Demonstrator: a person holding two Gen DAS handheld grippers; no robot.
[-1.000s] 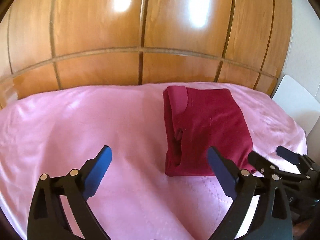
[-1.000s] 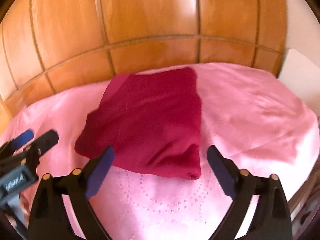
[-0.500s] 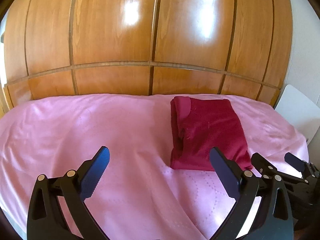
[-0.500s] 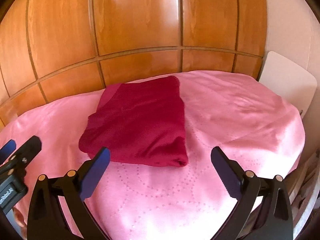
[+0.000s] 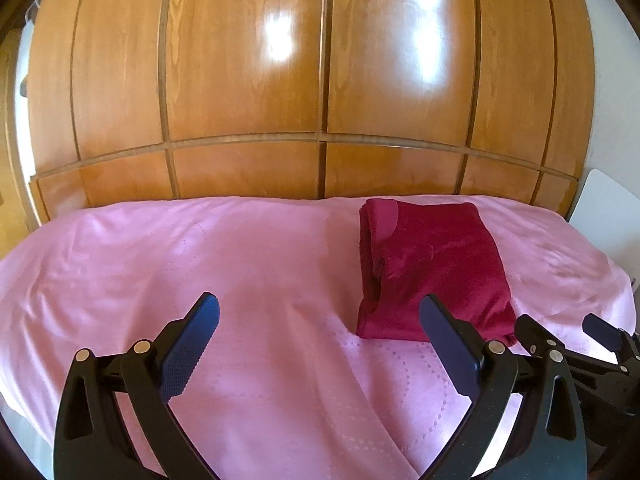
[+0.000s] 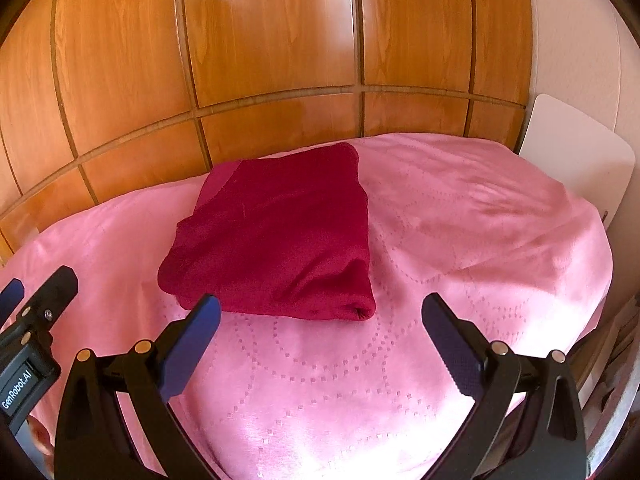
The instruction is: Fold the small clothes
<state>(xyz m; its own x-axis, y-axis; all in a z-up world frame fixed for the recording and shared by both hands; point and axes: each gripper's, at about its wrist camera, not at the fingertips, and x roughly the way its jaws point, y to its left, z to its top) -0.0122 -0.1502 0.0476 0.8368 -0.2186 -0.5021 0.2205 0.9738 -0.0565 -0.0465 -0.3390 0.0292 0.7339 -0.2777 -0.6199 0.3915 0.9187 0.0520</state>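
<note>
Lying folded on the pink bedspread (image 5: pixel 200 264), the dark red garment (image 5: pixel 432 276) sits right of centre in the left view. Both the left claw (image 5: pixel 320 340) and right claw (image 6: pixel 320 336) are spread wide, empty, near it.

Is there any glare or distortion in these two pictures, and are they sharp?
Left wrist view: two bright glare patches on the glossy wooden panels; fisheye bends the panel lines; the folded dark red garment is sharp. Right wrist view: the panels show only faint sheen, light washes out the pink bedspread near the bottom, and the lines curve the same way.
</note>
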